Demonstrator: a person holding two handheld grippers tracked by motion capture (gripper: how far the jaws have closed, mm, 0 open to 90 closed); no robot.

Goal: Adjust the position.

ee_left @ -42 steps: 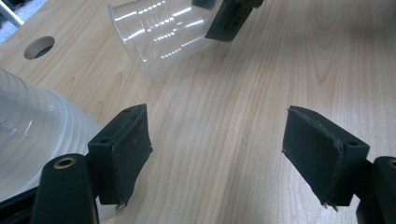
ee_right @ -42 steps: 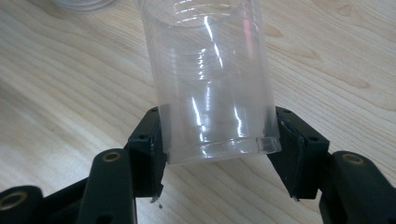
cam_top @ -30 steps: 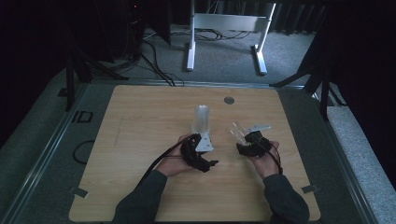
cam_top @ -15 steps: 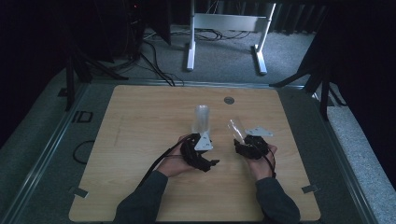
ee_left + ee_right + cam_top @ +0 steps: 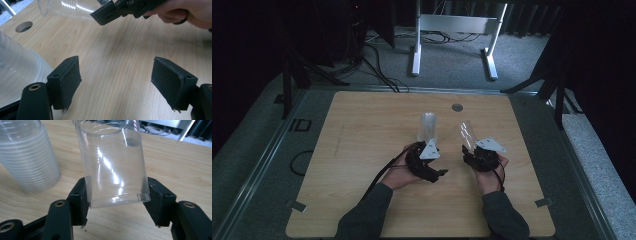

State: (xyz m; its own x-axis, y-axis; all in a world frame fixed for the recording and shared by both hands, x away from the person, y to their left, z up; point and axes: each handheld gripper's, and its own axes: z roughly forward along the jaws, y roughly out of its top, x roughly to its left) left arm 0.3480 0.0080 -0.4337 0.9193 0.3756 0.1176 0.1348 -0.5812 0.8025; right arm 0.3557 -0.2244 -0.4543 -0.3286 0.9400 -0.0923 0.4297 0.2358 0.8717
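Clear plastic cup point(image 5: 113, 162) clamped near its base in my right gripper point(image 5: 117, 200), lifted and tilted above the wooden table point(image 5: 362, 150).
My right jaws press on both sides of the cup. My left gripper point(image 5: 116, 82) sits just right of the stack of clear cups point(image 5: 17, 72) in its own view, jaws about half open with bare tabletop between them, gripping nothing.

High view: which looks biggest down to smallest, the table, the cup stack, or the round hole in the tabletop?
1. Table, by far the largest.
2. Cup stack.
3. Hole, smallest, though it lies farther from the camera.
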